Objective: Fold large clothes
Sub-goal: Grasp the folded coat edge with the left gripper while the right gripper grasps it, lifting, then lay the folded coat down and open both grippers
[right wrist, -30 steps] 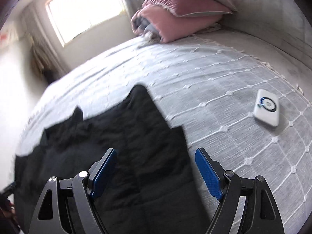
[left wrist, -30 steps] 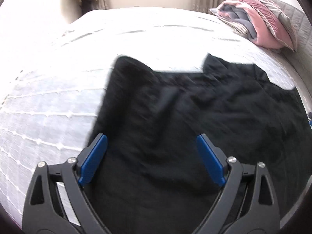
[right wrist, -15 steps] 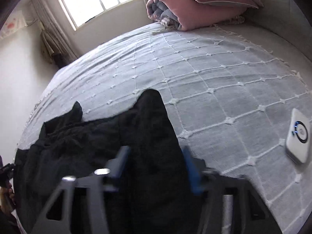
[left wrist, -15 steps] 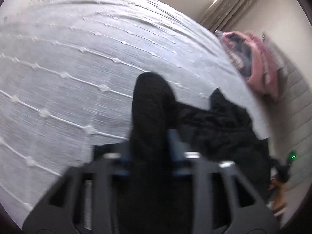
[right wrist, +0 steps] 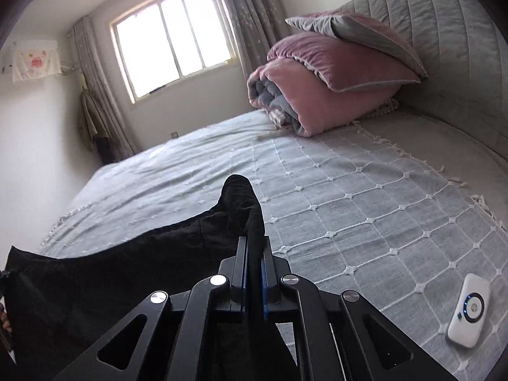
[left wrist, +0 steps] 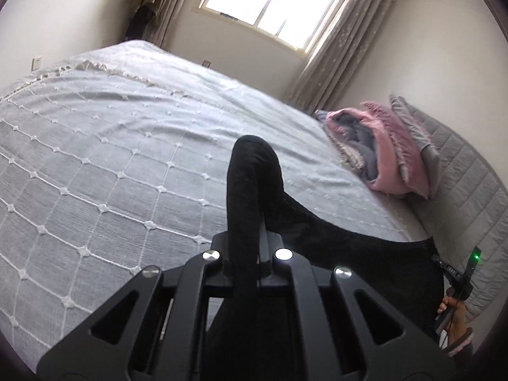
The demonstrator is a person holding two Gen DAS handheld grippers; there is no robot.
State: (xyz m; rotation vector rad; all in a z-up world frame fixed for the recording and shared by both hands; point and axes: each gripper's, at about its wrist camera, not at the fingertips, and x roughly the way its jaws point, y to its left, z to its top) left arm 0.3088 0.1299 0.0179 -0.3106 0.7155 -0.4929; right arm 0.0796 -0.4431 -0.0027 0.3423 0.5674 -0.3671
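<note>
Black fabric garment [left wrist: 349, 254], large and soft, is pinched at two points: the left gripper [left wrist: 246, 247] is clamped on one bunched edge and the right gripper [right wrist: 252, 263] on another, each with a tuft of cloth poking up past its closed fingers. Between them the cloth sags in a dark span above the grey quilted bedspread [left wrist: 111, 165], near the bed's front edge. Holding two spaced points likely keeps one edge taut so it can be carried over as a fold. A white oval device [right wrist: 468, 311] lies near the bed's right edge, well apart. Pink rolled bedding [right wrist: 317, 95] sits by the headboard.
</note>
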